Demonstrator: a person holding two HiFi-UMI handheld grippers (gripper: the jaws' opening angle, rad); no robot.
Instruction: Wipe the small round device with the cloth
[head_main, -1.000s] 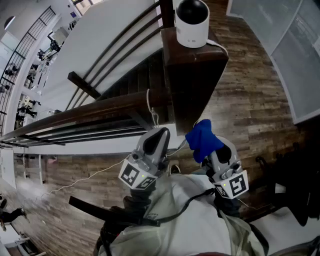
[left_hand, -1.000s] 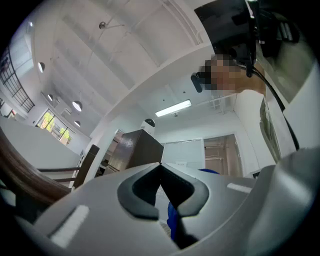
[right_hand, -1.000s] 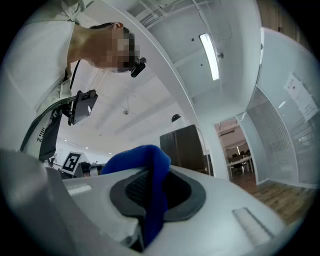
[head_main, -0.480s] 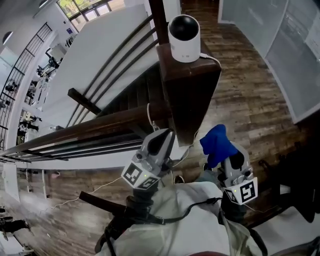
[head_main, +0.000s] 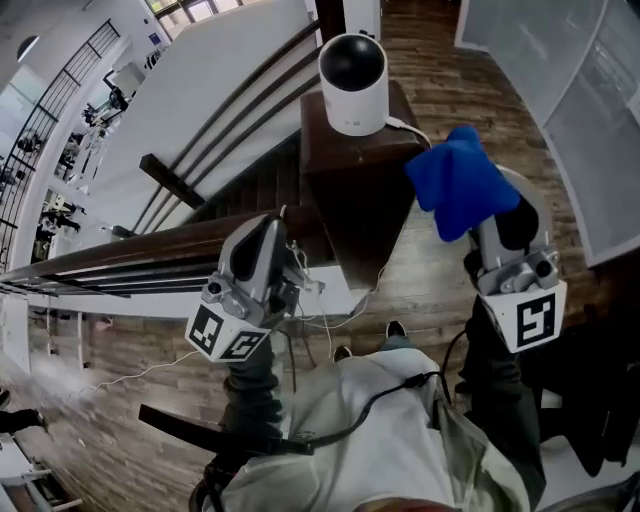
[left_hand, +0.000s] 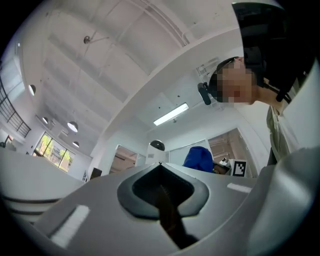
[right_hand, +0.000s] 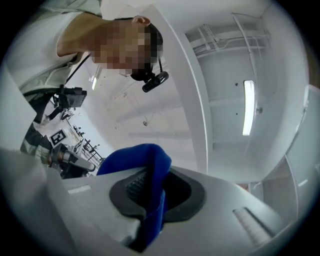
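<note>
Right claw (head_main: 492, 212): clamped on a thin fold of the blue cloth (head_main: 458, 180). The rest of the cloth bunches loose above the jaws. It is held up to the right of the device and is not touching it.
Left claw (head_main: 258, 245): jaws together with nothing between them, hovering over the handrail (head_main: 150, 250), down and left of the post.
Device (head_main: 352, 70): a small round white body with a black dome. It stands upright on the flat top of the dark wooden post (head_main: 360, 190), and a white cable (head_main: 412, 128) leaves its base on the right.
Stage: probably the approach, as the cloth has not yet met the device.
Risk, toppling: nothing braces the device, so a firm sideways wipe could slide or tip it off the narrow post top, with the stairs (head_main: 255, 185) below.
Risk, cable: the loose cloth or the claw could snag the cable and drag the device along.
Risk, grip: only a thin fold is pinched, so rubbing may pull the cloth free.
Risk, contact: if the bunch folds back, hard jaw tips could scrape the dome.
</note>
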